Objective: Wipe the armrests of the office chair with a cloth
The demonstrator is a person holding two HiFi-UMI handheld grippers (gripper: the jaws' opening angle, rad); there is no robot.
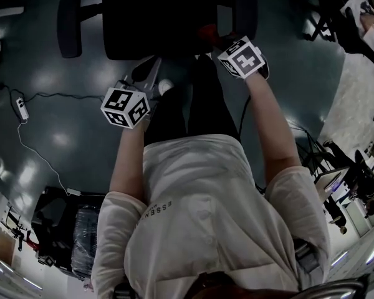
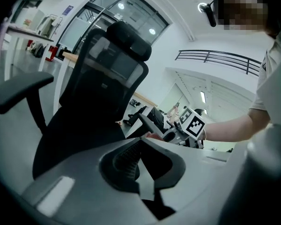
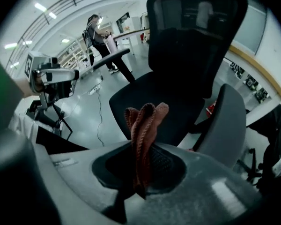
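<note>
office chair [image 1: 156,17] ahead | cloth [image 3: 145,121] in right gripper [image 3: 141,170] (beside 1 armrest [image 3: 222,125]) | power strip [image 1: 22,109] left

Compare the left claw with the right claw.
The right claw grips a reddish cloth; the left claw holds nothing. The right claw is up at the chair seat; the left claw sits a little farther back. Both carry a marker cube.

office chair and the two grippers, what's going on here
A person stands at a black office chair with a gripper in each hand. The right gripper is shut on a reddish cloth, held up beside one armrest but not touching it. The left gripper is shut and empty, off to the side.
</note>
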